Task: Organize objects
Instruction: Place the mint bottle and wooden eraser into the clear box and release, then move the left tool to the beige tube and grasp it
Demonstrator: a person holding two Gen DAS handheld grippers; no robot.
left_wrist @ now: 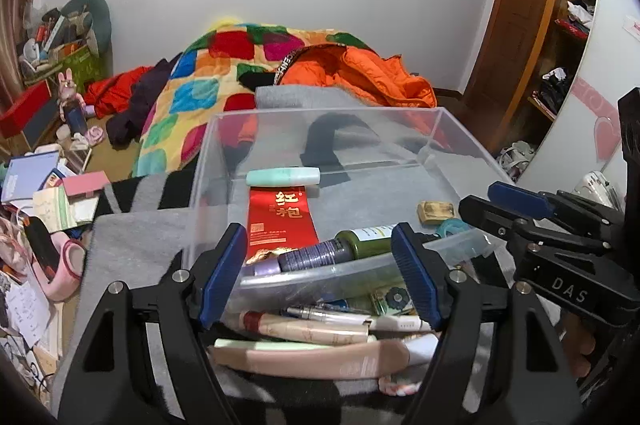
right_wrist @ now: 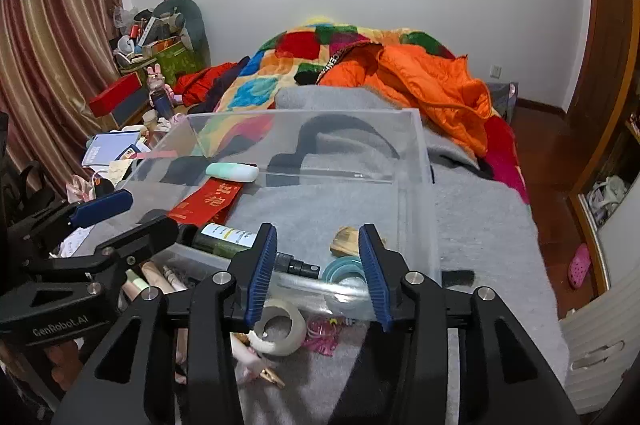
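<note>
A clear plastic bin sits on a grey blanket on the bed. Inside lie a mint tube, a red packet, a green bottle, a gold bar and a teal tape ring. In front of the bin lie tubes and pens and a white tape roll. My left gripper is open at the bin's near edge. My right gripper is open at the near right corner. Both hold nothing.
A patchwork quilt and orange jacket lie behind the bin. Books, boxes and clutter crowd the left side. A wooden wardrobe stands at the right, with a pink shoe on the floor.
</note>
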